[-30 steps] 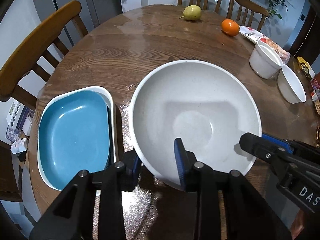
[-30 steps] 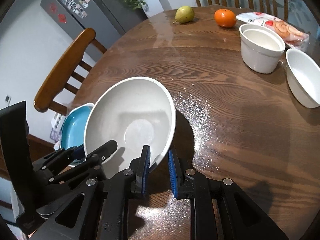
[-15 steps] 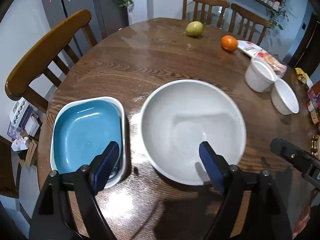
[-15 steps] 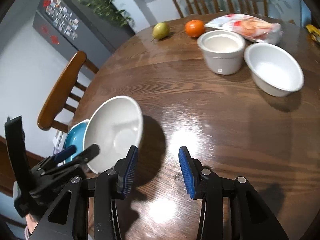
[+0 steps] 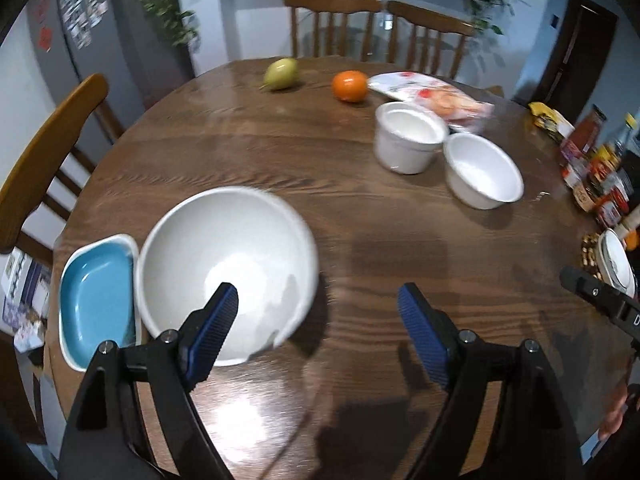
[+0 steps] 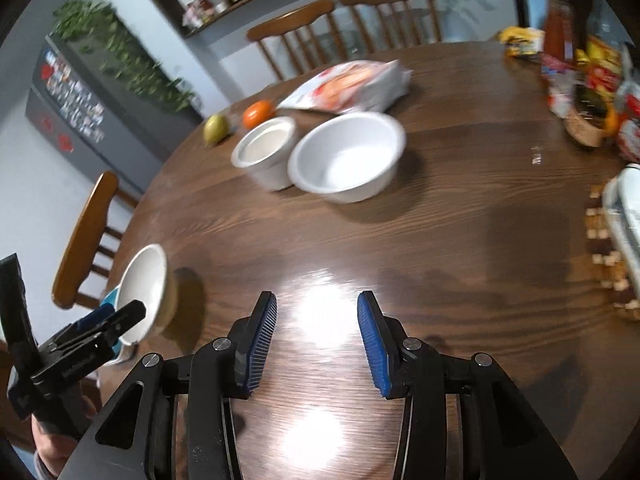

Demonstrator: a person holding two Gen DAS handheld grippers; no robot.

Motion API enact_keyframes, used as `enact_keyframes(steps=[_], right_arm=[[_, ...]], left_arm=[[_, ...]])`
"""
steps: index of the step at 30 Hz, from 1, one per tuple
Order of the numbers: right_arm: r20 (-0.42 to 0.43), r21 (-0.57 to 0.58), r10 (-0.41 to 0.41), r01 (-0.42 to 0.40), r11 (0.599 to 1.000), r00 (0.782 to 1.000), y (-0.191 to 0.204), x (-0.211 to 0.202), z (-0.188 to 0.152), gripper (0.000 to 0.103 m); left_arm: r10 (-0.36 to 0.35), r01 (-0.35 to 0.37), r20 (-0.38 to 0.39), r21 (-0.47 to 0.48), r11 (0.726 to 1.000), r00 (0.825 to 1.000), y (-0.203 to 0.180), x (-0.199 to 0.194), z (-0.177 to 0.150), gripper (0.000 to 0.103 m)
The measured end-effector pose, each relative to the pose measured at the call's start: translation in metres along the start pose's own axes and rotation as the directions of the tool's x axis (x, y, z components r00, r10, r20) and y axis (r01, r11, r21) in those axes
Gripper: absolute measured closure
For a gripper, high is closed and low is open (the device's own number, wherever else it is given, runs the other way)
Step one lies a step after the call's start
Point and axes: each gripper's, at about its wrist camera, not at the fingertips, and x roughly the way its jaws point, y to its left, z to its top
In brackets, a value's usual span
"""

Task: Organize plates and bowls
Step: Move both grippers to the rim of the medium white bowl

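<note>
My left hand-held gripper (image 5: 318, 306) and right hand-held gripper (image 6: 317, 316) stand apart, empty. The large white ceramic bowl (image 5: 226, 276) sits upright, lower left on the round wooden desk (image 5: 320, 184), touching the blue rectangular dish (image 5: 98, 300).

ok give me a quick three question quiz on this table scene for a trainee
1. True or false: the large white bowl is clamped in the left gripper.
2. Multiple choice: what sits directly beside the large white bowl, at the table edge? A) blue dish B) orange C) snack bag
3. Fill in: both grippers hold ______.

Key:
1. False; its jaws stand open and clear of the bowl.
2. A, the blue dish.
3. Nothing; the right gripper is open over bare wood too.
</note>
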Motion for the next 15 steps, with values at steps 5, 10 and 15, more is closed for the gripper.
enact_keyframes(steps=[5,10,15], right_arm=[[0.039,0.013,-0.033,0.032,0.999,0.999,-0.027,-0.021,0.011,0.060],[0.047,-0.044,-0.071,0.073,0.996,0.996,-0.036,-0.032,0.028,0.060],[0.047,-0.133,-0.077,0.082,0.988,0.996,-0.032,-0.029,0.046,0.060]], left_arm=[[-0.024,0.022,0.027,0.056,0.998,0.999,-0.038,-0.002,0.007,0.022],[-0.038,0.035,0.056,0.058,0.998,0.998,-0.071,-0.003,0.021,0.022],[-0.025,0.023,0.081,0.026,0.999,0.996,-0.093,0.003,0.032,0.021]])
